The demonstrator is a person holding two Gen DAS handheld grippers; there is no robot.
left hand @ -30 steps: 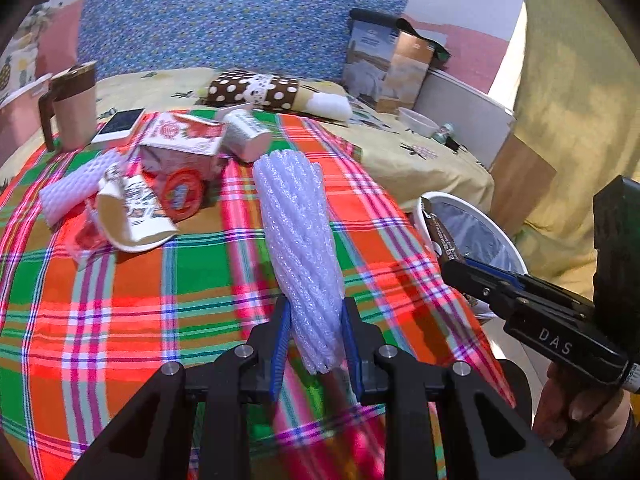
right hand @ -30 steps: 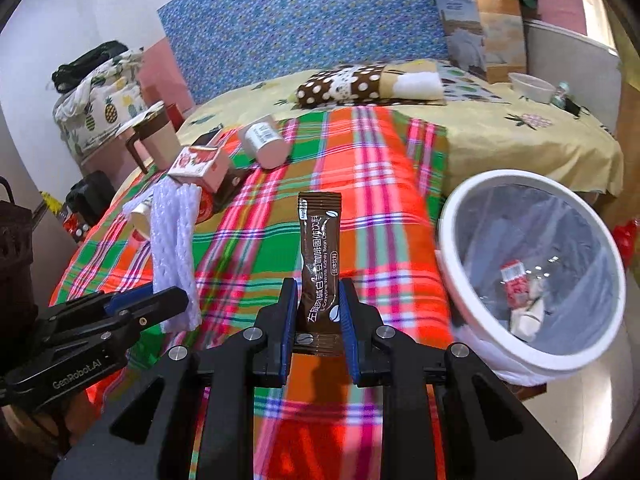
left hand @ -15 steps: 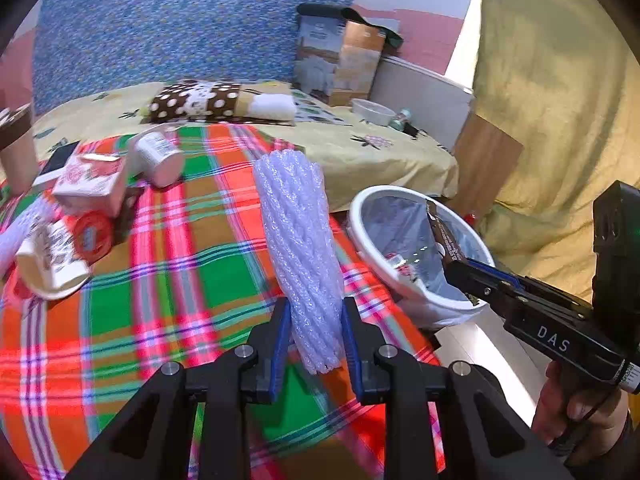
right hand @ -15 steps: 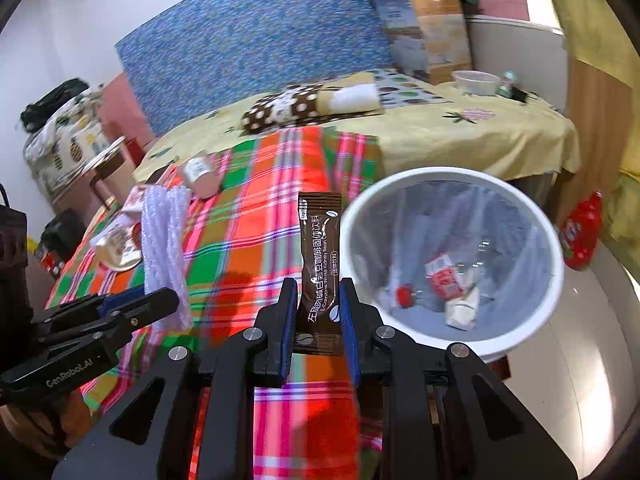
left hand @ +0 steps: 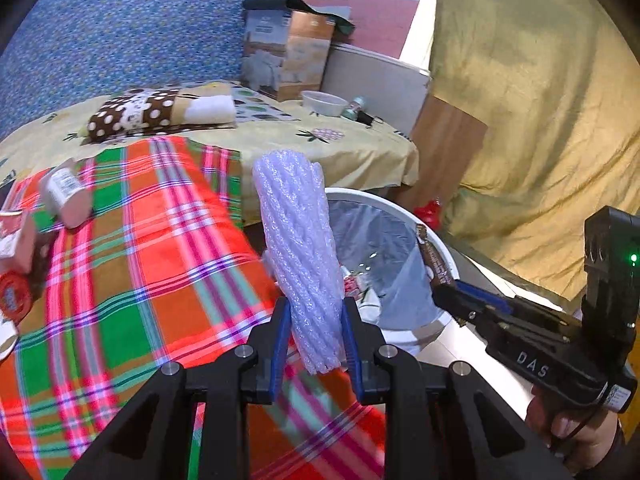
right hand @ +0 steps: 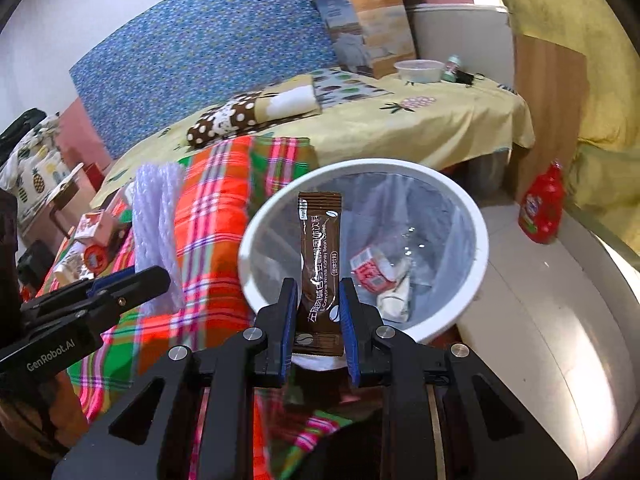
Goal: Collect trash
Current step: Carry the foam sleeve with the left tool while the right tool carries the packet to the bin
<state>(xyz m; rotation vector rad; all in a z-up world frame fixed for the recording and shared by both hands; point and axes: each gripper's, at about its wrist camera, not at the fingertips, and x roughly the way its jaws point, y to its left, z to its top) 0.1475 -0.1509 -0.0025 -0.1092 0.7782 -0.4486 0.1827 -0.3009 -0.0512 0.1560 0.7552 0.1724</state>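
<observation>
My left gripper (left hand: pixel 314 320) is shut on a white foam net sleeve (left hand: pixel 298 248), held upright at the bed's edge beside the bin. My right gripper (right hand: pixel 318 304) is shut on a brown coffee sachet (right hand: pixel 320 264), held upright over the near rim of the white trash bin (right hand: pixel 476 216). The bin has a clear liner and holds a red-and-white wrapper (right hand: pixel 370 270) and other scraps. The bin (left hand: pixel 448 256) and the right gripper (left hand: pixel 460 300) with the sachet (left hand: pixel 434 264) show in the left wrist view. The left gripper (right hand: pixel 132 284) and sleeve (right hand: pixel 158 216) show in the right wrist view.
A plaid blanket (left hand: pixel 160 240) covers the bed. On it at the left lie a small white cup (left hand: pixel 66 196), a red-and-white carton (right hand: pixel 94 226) and a round red lid (left hand: pixel 12 300). A red bottle (right hand: pixel 542 208) stands on the floor right of the bin.
Both grippers have moved right from over the blanket toward the bin. The sachet is now over the bin's near rim, and the foam sleeve is next to the bin. Both grips are unchanged.
</observation>
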